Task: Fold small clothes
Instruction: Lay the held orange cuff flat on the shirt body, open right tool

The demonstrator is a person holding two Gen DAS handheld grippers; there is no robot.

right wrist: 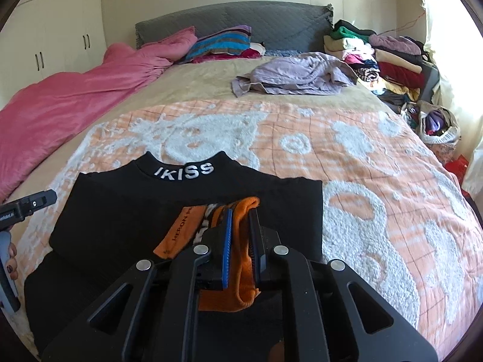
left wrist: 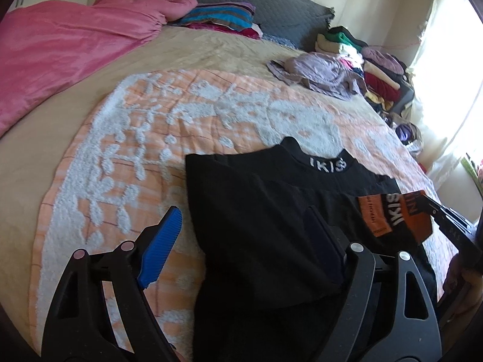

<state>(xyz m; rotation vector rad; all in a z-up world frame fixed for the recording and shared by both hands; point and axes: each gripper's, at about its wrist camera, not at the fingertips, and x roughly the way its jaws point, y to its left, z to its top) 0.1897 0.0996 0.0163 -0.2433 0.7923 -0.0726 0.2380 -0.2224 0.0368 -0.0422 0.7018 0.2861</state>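
On the bed [right wrist: 377, 157], the right hand-held gripper [right wrist: 241, 211] pinches an orange sleeve [right wrist: 241, 271] over the black top [right wrist: 120, 217]; the left hand-held gripper [left wrist: 244, 214] gapes empty, straddling the top's edge.

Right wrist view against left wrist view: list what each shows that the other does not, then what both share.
Only the right wrist view shows the right gripper with jaws shut on the orange cuff, a laundry basket beside the bed, and a hand at the left edge.

Only the left wrist view shows the left gripper, jaws open, one finger over the shirt and one over the blanket.

Both show the black shirt, the orange and white blanket, the pink duvet, the lilac garment and stacked clothes.
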